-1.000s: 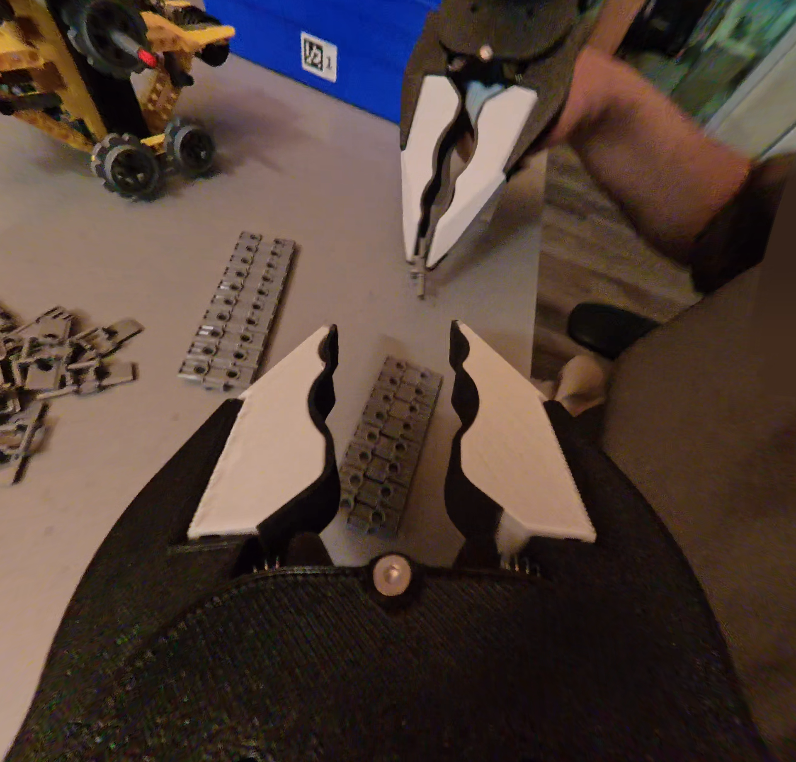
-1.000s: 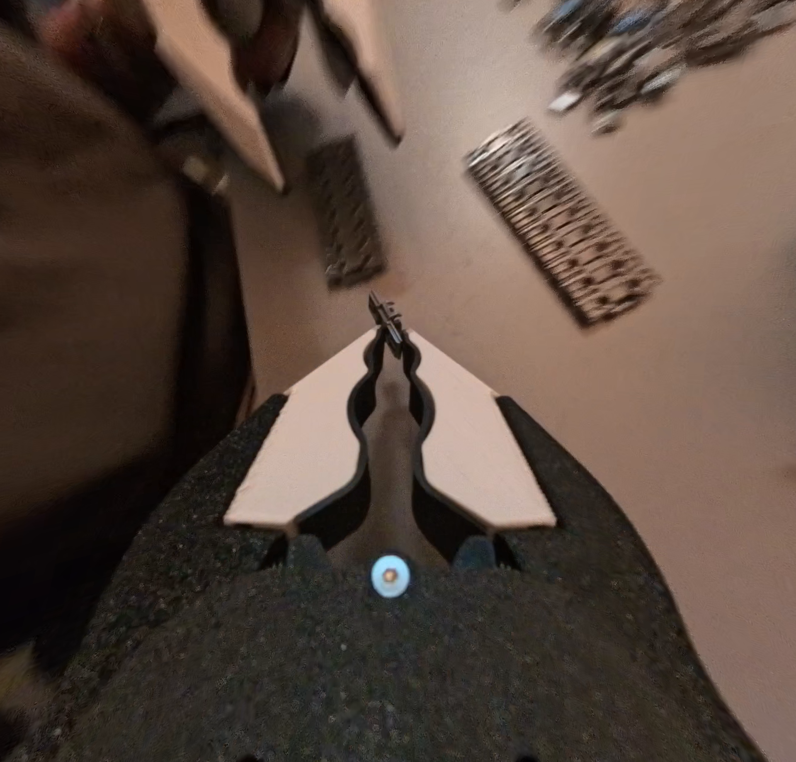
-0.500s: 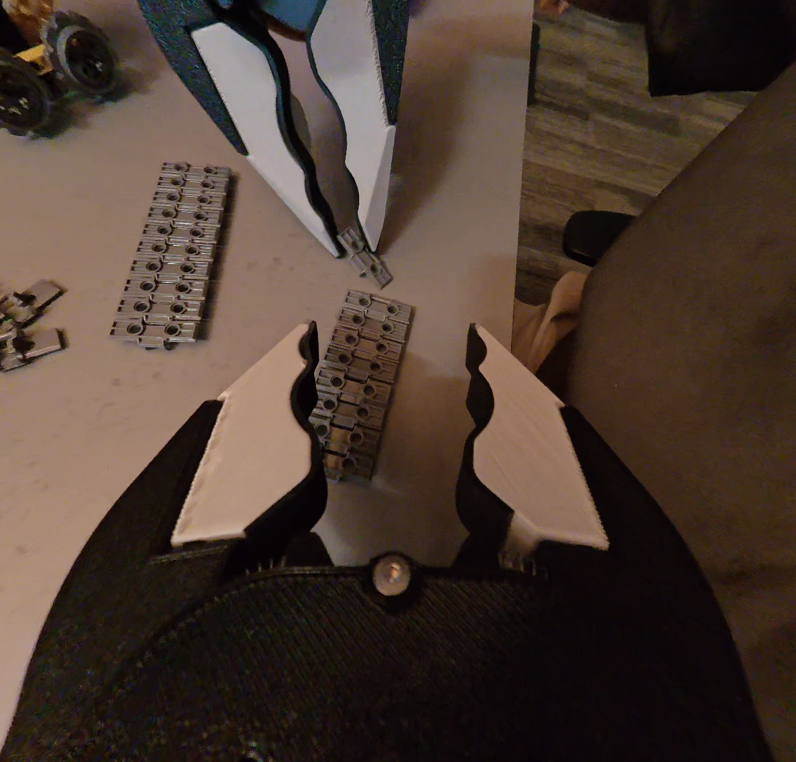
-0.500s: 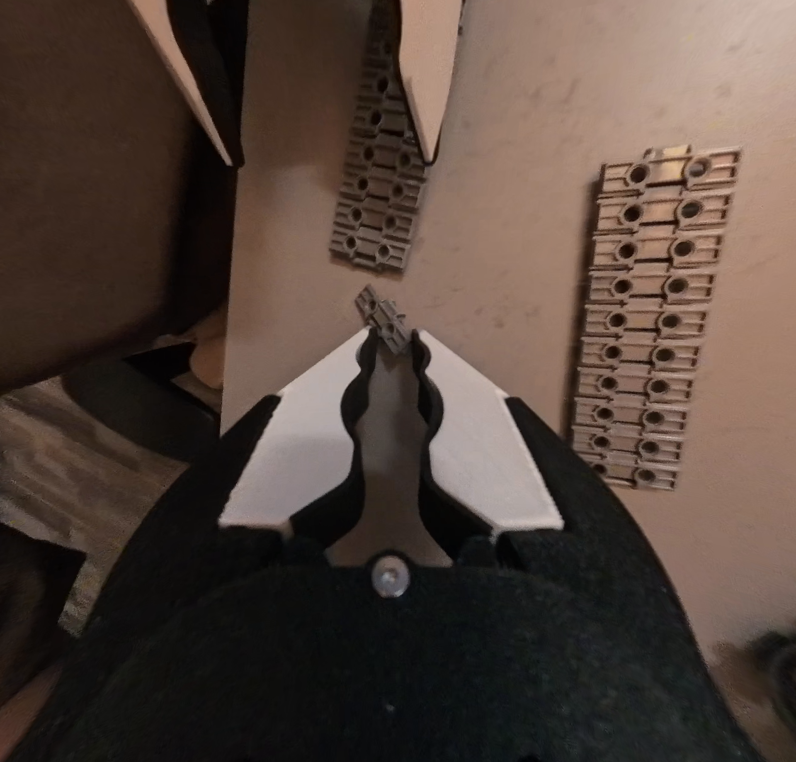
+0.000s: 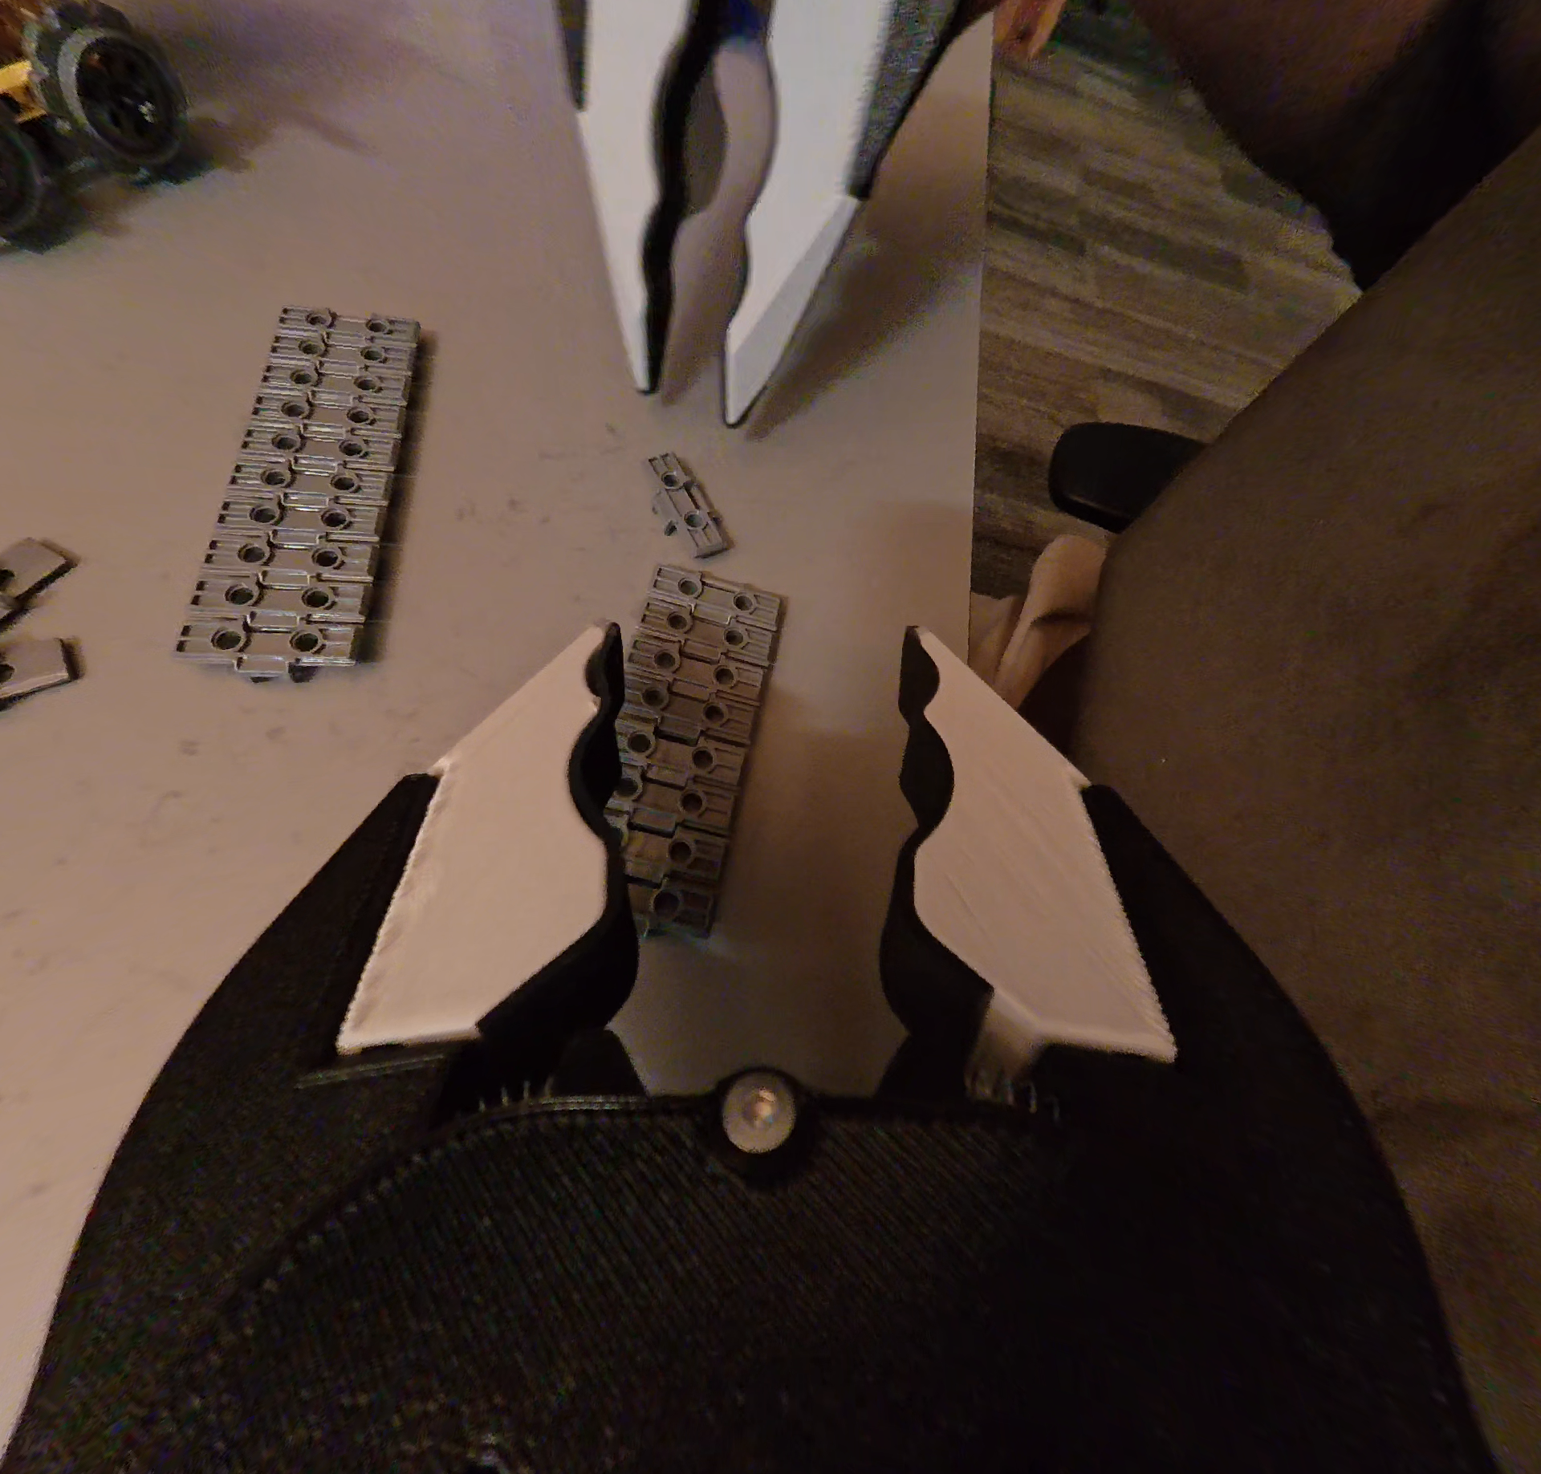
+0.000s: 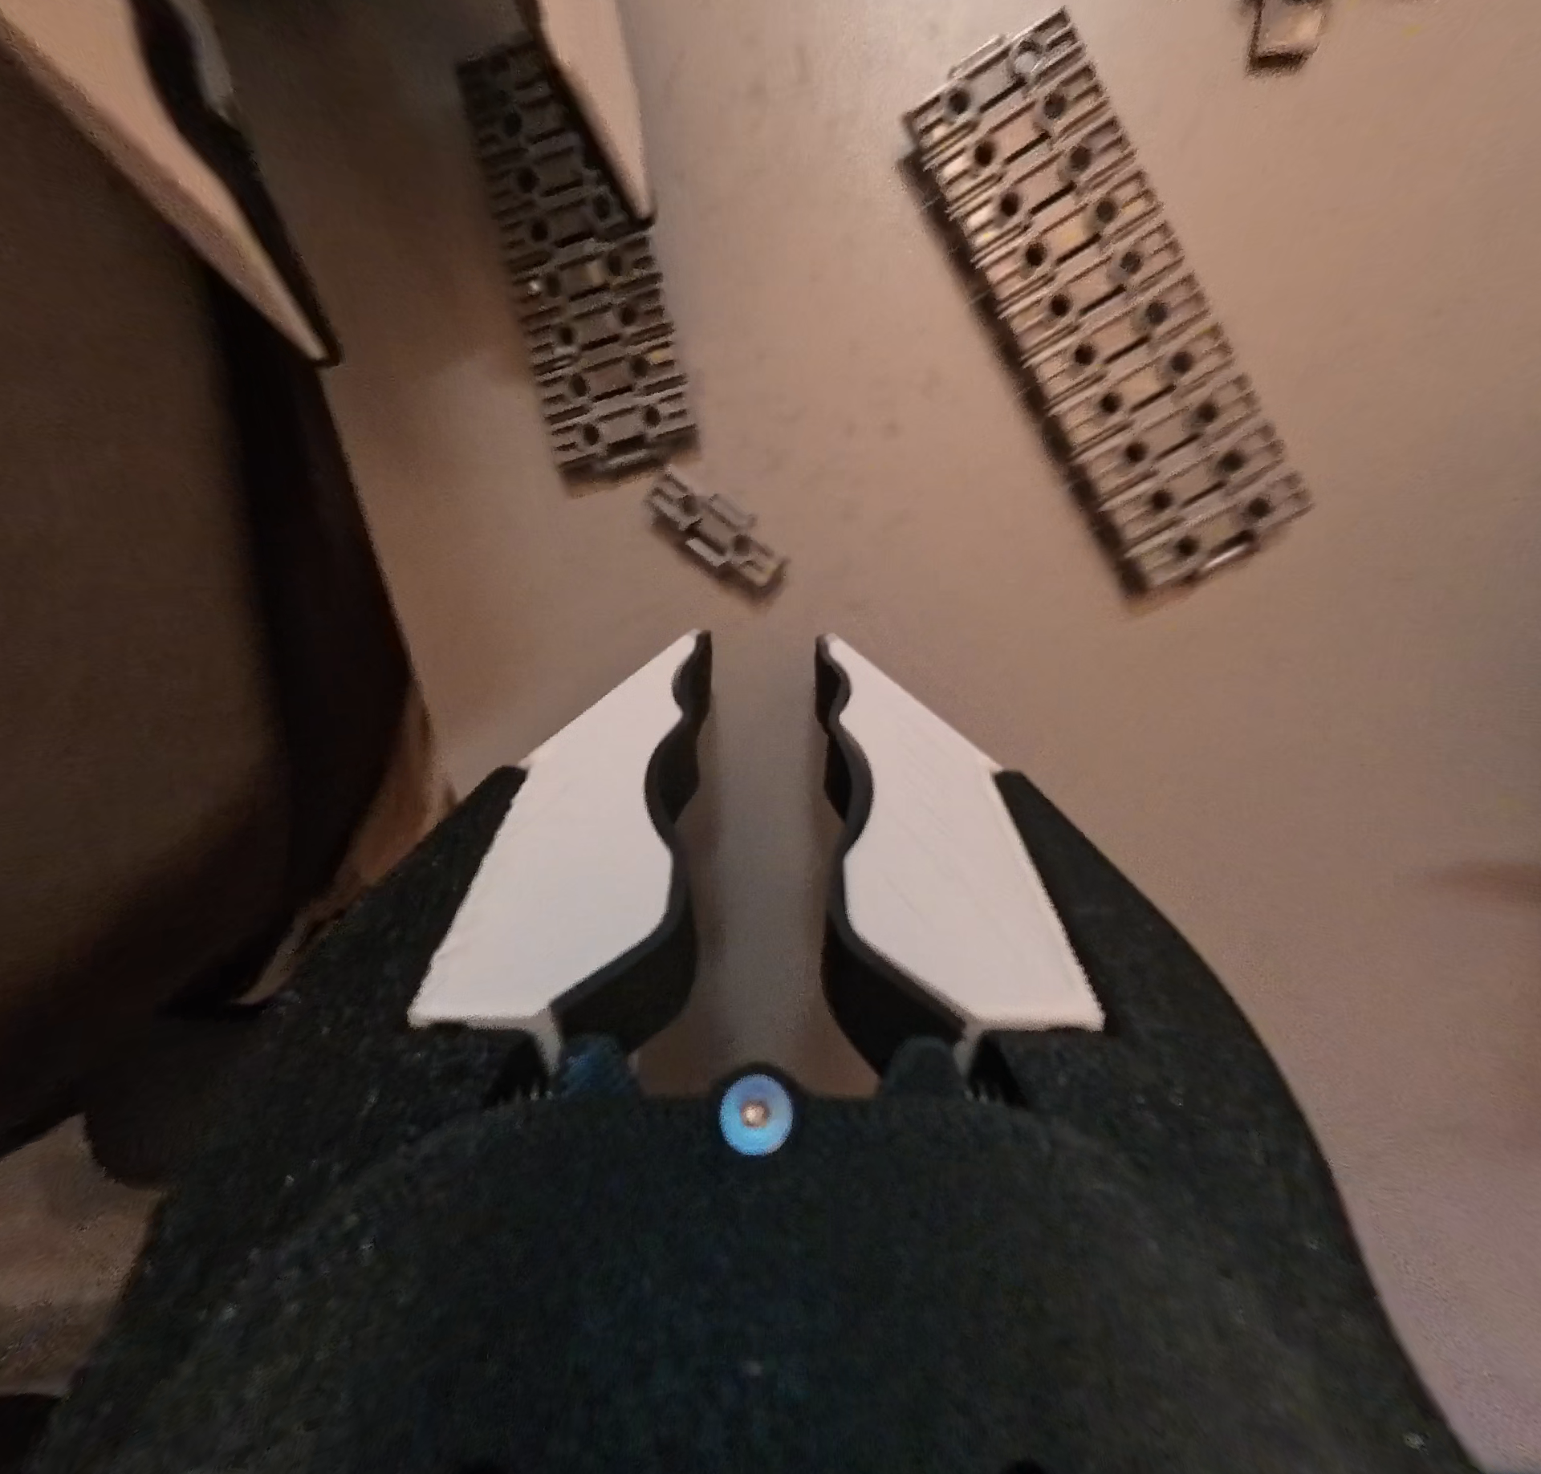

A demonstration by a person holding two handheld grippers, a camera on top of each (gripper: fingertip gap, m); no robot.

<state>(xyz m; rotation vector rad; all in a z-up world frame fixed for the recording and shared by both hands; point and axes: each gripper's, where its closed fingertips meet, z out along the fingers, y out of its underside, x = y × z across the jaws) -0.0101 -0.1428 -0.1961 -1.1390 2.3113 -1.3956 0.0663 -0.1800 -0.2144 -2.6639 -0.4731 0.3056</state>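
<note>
My left gripper [image 5: 755, 642] is spread wide, nothing in it, hovering over the near end of the short grey track strip [image 5: 696, 746] on the table [image 5: 500, 208]; my left finger covers part of the strip's left edge, can't tell if touching. My right gripper [image 6: 763, 642] is parted narrow, empty; it also shows in the left wrist view [image 5: 688, 404], tips pointing down twd the table. Single loose grey link [image 5: 688, 504] lies flat btwn right tips and the far end of the short strip, just beside the strip, apart from both grippers; in the right wrist view it's [image 6: 717, 538] just ahead of my tips. Longer track strip [image 5: 300, 488] lies to the left, well apart. Few loose grey pcs [image 5: 29, 625] at left edge. Wheeled toy vehicle [image 5: 92, 113] far left, partly cut off.
</note>
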